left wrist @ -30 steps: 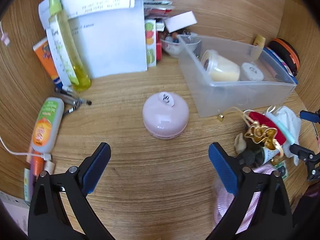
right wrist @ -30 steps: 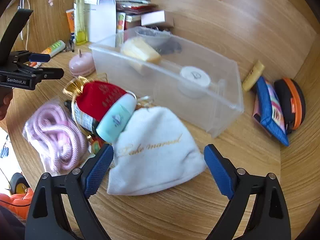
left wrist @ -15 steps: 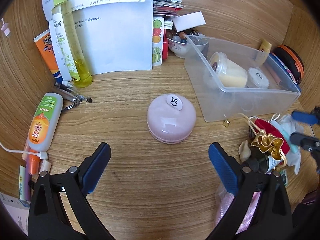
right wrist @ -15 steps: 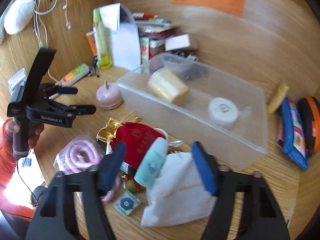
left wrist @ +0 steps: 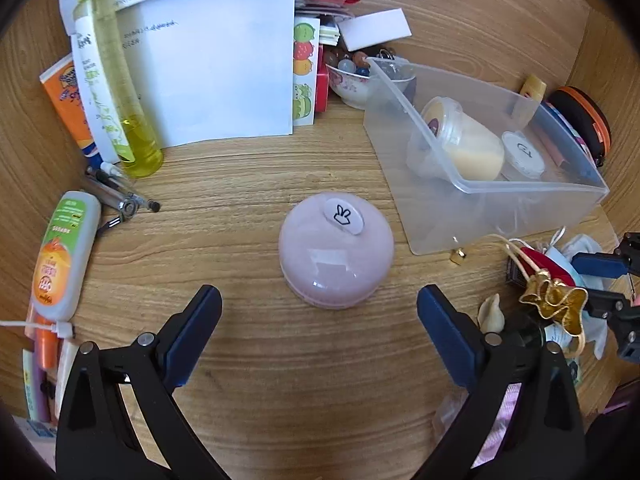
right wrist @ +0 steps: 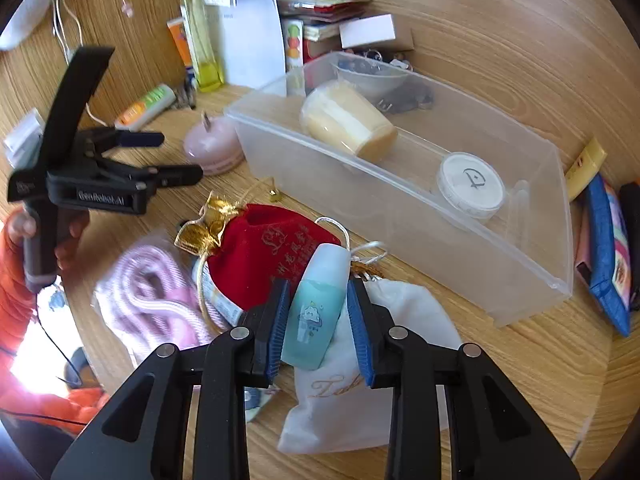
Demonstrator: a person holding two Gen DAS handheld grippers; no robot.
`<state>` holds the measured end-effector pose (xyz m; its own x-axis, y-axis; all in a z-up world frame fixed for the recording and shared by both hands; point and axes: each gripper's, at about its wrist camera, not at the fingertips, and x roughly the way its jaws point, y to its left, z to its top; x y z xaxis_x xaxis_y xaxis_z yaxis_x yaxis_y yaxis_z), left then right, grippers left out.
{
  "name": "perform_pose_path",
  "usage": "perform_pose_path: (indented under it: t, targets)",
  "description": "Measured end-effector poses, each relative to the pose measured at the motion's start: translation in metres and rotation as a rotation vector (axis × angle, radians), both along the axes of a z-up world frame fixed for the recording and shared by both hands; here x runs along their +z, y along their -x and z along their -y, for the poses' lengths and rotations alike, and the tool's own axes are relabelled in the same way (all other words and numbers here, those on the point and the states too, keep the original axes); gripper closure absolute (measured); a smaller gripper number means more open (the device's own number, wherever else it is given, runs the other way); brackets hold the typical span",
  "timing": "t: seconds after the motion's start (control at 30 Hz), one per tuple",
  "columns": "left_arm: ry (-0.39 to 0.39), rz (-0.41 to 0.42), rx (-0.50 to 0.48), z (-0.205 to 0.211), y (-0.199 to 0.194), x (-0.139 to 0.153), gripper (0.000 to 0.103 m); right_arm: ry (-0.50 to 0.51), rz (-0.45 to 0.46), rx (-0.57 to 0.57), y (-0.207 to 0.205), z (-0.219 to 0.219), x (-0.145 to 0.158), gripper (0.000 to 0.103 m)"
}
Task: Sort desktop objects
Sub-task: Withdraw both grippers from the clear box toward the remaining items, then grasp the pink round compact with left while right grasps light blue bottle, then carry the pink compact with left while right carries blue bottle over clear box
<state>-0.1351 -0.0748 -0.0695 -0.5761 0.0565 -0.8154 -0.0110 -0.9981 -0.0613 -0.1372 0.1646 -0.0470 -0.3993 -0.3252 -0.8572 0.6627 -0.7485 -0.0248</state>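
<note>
My right gripper [right wrist: 318,312] is shut on a small teal-and-white bottle [right wrist: 318,304], which lies over a red velvet pouch [right wrist: 264,256] and a white cloth bag [right wrist: 360,380]. A clear plastic bin [right wrist: 520,248] behind them holds a cream cup [right wrist: 348,124] and a round white jar [right wrist: 470,184]. My left gripper [left wrist: 320,320] is open just in front of a pink dome-shaped case [left wrist: 336,248] with a rabbit sticker, fingers apart on either side. The bin also shows in the left wrist view [left wrist: 500,220].
A yellow bottle [left wrist: 116,92], an orange tube [left wrist: 68,96], white papers [left wrist: 216,72], pens [left wrist: 120,200] and a white-green tube [left wrist: 64,256] crowd the left. A bowl of beads [left wrist: 352,80] stands behind the bin. Pink rope in a bag [right wrist: 152,300] and a blue pouch [right wrist: 608,256] lie nearby.
My right gripper has closed from wide open onto the teal bottle. My left gripper has moved closer to the pink case, still open.
</note>
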Motion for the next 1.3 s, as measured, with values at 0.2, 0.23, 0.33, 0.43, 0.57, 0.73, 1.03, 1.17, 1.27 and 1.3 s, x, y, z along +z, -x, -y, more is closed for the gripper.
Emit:
perform_pose_path:
  t: [0.2,0.23,0.33,0.43,0.57,0.73,1.03,1.17,1.27,1.3]
  targets:
    - [0.007,0.021,0.003,-0.003,0.014,-0.008,0.004,-0.071,-0.004,0.017,0.006,0.013,-0.009,0.076]
    - [0.015,0.022,0.004,-0.004,0.016,-0.009,0.004,-0.075,-0.002,0.020,0.008,0.014,-0.009,0.075]
    - [0.043,0.026,-0.003,-0.006,0.020,-0.011,0.004,-0.080,-0.005,0.023,0.010,0.014,-0.012,0.075]
    - [0.054,0.039,-0.010,-0.007,0.026,-0.015,0.004,-0.122,-0.039,0.045,0.003,0.020,-0.013,0.075]
    - [0.061,0.031,-0.004,-0.005,0.032,-0.017,0.004,-0.156,-0.057,0.052,0.002,0.025,-0.016,0.077]
    - [0.083,-0.004,-0.004,-0.008,0.032,-0.017,0.014,-0.113,-0.039,0.032,0.006,0.020,-0.011,0.080]
    - [0.123,-0.042,0.008,-0.006,0.029,-0.010,0.040,-0.103,-0.085,0.018,-0.003,0.019,0.004,0.081]
    - [0.128,-0.050,0.026,-0.001,0.024,-0.008,0.040,-0.082,-0.104,0.001,-0.006,0.013,0.015,0.081]
    - [0.136,-0.065,0.028,-0.002,0.018,-0.004,0.040,-0.067,-0.122,-0.011,-0.007,0.008,0.023,0.081]
    - [0.142,-0.069,0.026,-0.005,0.016,-0.002,0.040,-0.064,-0.130,-0.013,-0.005,0.009,0.024,0.081]
